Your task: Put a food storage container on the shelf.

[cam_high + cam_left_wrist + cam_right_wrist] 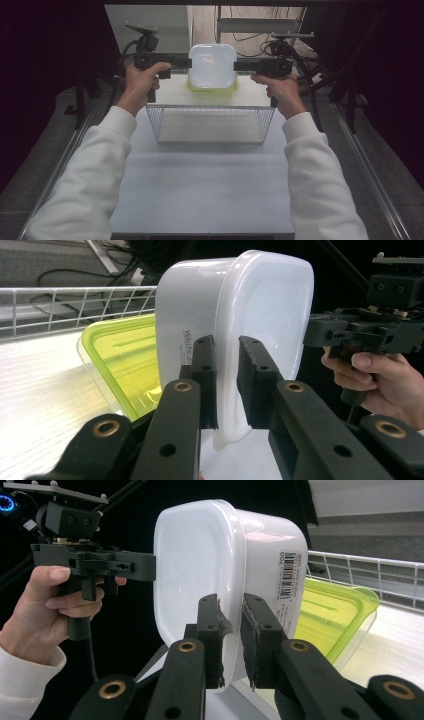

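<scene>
A white plastic tub [212,66] with a pale lid is held between both grippers, just over a clear tub with a green lid [212,88] on the far part of the table. My left gripper [189,63] is shut on the white tub's left rim; in the left gripper view the jaws [227,385] pinch the edge of the white tub [265,310]. From the opposite side my right gripper [236,65] clamps the right rim, its jaws [231,640] closed on the lip of the tub [195,560]. The green lid [125,360] [330,615] lies beside the held tub.
A wire basket [210,141] stands on the white table just in front of the tubs, with nothing in it. Metal rails run along both table sides. Cables and a metal frame [260,25] sit behind the far edge.
</scene>
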`<state>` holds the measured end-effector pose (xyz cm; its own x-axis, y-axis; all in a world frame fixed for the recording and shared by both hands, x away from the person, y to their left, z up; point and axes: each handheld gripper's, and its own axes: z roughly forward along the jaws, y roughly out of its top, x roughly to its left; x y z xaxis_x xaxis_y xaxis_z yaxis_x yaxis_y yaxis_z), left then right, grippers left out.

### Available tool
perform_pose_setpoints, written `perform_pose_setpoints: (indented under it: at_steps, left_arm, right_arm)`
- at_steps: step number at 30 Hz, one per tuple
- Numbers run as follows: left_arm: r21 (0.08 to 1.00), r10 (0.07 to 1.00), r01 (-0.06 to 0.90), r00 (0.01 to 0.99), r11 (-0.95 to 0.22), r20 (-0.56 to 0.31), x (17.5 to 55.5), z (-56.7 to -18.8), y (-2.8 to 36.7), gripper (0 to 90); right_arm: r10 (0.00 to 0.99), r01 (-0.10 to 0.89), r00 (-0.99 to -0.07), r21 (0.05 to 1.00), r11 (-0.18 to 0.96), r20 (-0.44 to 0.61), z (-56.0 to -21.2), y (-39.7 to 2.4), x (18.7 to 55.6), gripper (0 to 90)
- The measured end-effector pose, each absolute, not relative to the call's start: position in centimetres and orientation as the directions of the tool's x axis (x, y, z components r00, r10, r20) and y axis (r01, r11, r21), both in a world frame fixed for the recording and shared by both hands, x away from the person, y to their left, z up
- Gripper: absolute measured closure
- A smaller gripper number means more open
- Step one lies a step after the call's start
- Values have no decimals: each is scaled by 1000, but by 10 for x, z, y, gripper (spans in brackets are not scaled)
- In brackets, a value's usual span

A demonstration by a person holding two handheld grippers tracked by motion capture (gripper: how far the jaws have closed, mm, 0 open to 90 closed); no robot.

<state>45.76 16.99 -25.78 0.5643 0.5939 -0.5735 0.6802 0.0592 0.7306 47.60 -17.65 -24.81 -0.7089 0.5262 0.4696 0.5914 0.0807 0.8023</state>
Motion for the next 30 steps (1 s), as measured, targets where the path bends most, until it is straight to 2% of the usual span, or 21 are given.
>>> perform_pose_setpoints:
  at_steps: [3, 8, 15, 25, 30]
  left_arm:
    - [705, 594, 707, 543, 58, -594, 465, -262, 169, 786]
    - [644, 528, 758, 508, 100, -680, 479, -267, 176, 793]
    - [580, 491, 799, 446, 160, -749, 495, -272, 178, 794]
    - [536, 475, 817, 394, 212, -787, 508, -278, 178, 776]
    - [530, 498, 818, 371, 224, -784, 511, -282, 179, 761]
  right_arm:
    - [532, 621, -686, 780, 74, 495, -252, -177, 483, 784]
    - [520, 676, -641, 736, 35, 564, -257, -179, 495, 776]
    - [506, 728, -587, 686, -12, 632, -261, -181, 509, 751]
    - [527, 776, -504, 626, -72, 685, -262, -177, 524, 734]
    - [540, 792, -470, 604, -92, 698, -267, -175, 530, 736]
